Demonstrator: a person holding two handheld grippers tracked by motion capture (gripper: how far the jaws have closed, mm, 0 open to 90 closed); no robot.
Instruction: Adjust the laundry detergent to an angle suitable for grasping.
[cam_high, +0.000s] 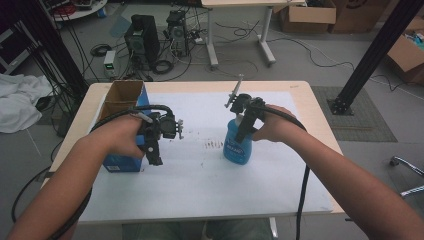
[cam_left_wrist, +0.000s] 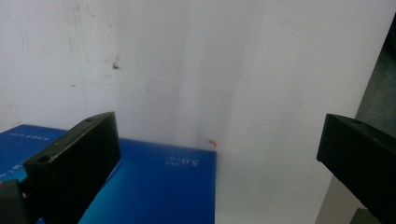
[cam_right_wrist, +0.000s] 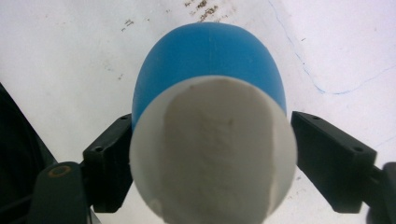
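Note:
A blue bottle with a white cap stands upright on the white mat, right of centre. My right gripper reaches down from above, its black jaws on either side of the cap. The right jaw shows no firm press on the cap, and the cap covers the left pad. An open cardboard box with blue sides stands at the mat's left edge. My left gripper hangs beside the box's right side, jaws wide apart and empty. In the left gripper view they straddle the box's blue corner.
Small brown stains mark the mat between the two hands. The wooden table's edge runs close on the right. Behind the table, computers, cables and cardboard boxes stand on the floor. A black post rises at right.

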